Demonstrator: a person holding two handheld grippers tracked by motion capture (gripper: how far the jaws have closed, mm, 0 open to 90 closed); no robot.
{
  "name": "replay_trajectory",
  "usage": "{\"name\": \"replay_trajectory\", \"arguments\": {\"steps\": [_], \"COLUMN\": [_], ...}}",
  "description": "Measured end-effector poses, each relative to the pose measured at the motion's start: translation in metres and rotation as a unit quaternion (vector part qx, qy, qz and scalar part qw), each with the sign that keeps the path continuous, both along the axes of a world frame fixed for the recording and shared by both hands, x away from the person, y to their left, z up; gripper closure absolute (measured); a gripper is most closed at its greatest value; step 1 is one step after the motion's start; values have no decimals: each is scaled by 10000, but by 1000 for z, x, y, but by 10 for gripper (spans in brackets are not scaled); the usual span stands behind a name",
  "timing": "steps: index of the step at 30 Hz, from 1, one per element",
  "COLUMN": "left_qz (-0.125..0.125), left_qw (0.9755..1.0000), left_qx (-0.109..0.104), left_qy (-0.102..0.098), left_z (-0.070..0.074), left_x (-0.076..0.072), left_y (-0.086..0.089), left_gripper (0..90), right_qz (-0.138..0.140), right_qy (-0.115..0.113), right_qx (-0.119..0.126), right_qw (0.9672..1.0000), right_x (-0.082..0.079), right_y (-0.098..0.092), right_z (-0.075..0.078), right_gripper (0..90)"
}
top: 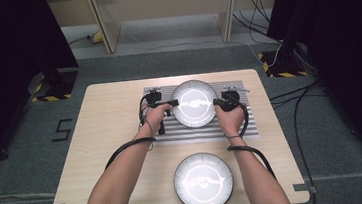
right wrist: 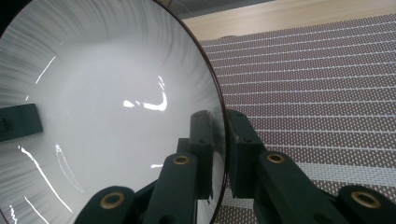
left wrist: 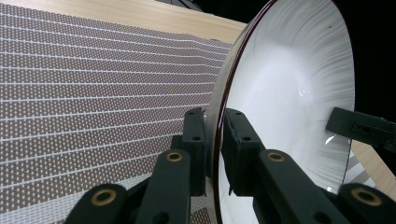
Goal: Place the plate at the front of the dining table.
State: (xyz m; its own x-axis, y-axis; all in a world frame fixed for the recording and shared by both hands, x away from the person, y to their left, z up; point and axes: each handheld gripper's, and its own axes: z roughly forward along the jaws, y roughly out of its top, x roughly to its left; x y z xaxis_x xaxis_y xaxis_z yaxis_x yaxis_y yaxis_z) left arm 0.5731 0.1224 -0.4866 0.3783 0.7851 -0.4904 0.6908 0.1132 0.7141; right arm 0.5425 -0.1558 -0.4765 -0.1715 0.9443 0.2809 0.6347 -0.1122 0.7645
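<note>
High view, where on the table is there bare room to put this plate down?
Bare wood lies left of the striped mat and either side of the near plate. The mat's middle is crowded: held plate, left gripper, right gripper.

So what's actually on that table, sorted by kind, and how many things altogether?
White plates: 2, one over the mat, clamped at its rim from both sides, and one near the table's front edge.
Striped mats: 1.
Hand-held grippers: 2, left and right.
Total: 5.
</note>
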Motion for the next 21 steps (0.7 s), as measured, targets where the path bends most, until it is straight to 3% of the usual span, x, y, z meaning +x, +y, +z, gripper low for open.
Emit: {"name": "replay_trajectory", "arguments": {"steps": [21], "left_qz": [135], "left_qw": [9998], "left_qx": [-40], "left_qy": [139], "left_z": [-7], "left_x": [4], "left_y": [-1], "left_gripper": [794], "right_qz": [-28], "right_qy": [99], "right_qx": [-34], "right_qw": [9999], "right_x": [5], "right_y": [2], "right_z": [-7], "right_gripper": [819]}}
